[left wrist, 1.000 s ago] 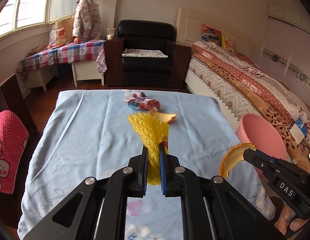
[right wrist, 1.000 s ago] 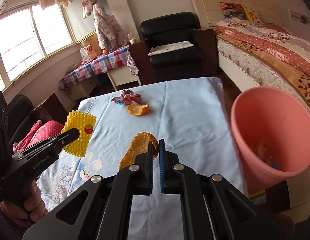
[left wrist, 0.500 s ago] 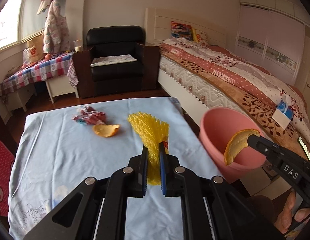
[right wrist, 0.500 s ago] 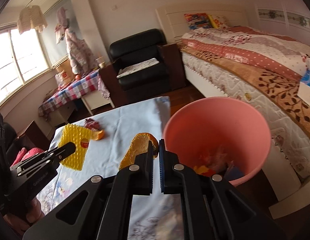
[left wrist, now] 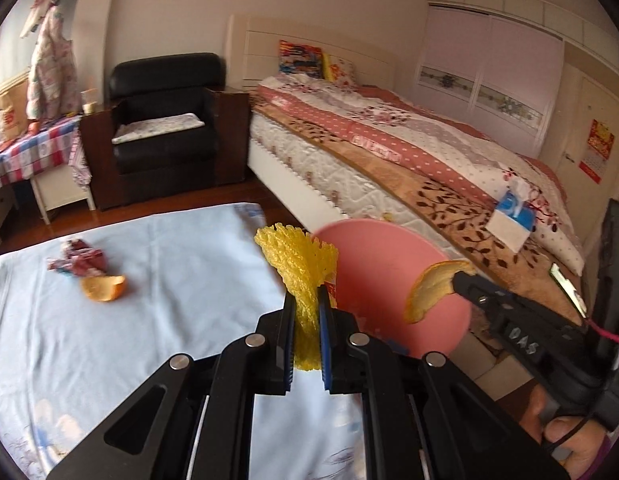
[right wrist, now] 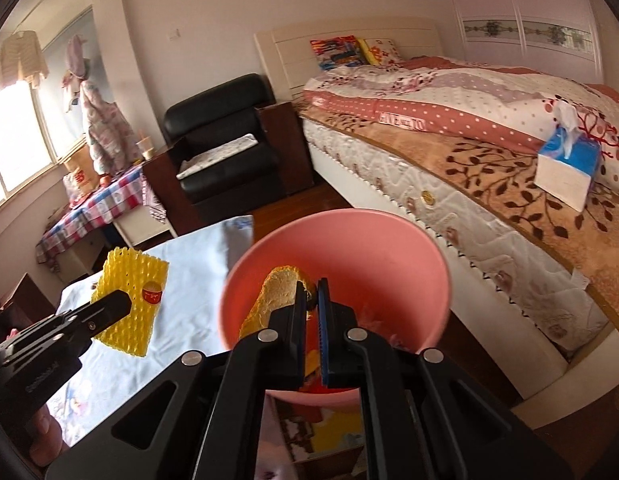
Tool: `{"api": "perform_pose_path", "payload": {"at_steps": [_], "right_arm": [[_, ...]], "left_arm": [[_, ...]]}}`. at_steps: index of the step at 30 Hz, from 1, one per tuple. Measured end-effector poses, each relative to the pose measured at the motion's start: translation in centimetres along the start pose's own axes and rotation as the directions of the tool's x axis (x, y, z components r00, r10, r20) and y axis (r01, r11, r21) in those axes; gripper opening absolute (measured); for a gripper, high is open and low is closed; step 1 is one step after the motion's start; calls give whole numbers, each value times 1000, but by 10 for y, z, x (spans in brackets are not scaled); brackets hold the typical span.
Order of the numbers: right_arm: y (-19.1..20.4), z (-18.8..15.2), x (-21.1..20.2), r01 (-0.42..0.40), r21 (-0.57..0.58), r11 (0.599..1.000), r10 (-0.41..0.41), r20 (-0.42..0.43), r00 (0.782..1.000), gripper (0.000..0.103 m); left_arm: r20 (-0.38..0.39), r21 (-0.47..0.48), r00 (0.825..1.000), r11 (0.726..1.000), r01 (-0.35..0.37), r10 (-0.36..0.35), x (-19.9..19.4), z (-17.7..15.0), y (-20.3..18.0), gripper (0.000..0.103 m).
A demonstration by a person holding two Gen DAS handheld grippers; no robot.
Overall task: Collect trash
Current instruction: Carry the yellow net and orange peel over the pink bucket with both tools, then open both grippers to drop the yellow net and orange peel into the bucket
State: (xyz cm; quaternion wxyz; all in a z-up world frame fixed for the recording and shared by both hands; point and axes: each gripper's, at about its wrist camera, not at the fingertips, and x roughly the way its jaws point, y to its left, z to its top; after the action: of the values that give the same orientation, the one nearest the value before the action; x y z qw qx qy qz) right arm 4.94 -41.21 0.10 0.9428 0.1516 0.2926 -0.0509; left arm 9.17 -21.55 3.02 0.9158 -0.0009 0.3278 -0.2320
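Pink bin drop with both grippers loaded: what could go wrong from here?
1. The right gripper holds the orange peel over the pink bin, but near its table-side rim; an early release may miss.
2. The left gripper holds the yellow foam net beside the bin; light, it may catch on the rim.
3. Another peel and a wrapper remain on the table.

— What are you carrying?
— My left jaws pinch a yellow foam net; my right pinch an orange peel over the pink bin.
— What's left?
— Another peel beside a red wrapper.
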Motion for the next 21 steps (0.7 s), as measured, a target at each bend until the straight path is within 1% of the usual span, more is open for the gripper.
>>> {"api": "perform_pose_path", "payload": {"at_steps": [5,10,15,21], "right_arm": [[-15,-3,10,33,14,999,-33,-13,999,6],[-31,-5,18,57,35,998,-56,-29,998,6],[-42,-8,25,75,49,996,-72,-46,996,6],[-48,-9,34,81,53,995,-78,-62,995,6]], "left_arm": [[-25,23,999,999,47,-46,23,1,-21,9],[-67,47,996,997,64,-61,48,-2,-36,9],[-112,34,991,996,81,-77,68,-5,-42,9],[-125,44,989,996,83,-77,79,-9,-50,9]]}}
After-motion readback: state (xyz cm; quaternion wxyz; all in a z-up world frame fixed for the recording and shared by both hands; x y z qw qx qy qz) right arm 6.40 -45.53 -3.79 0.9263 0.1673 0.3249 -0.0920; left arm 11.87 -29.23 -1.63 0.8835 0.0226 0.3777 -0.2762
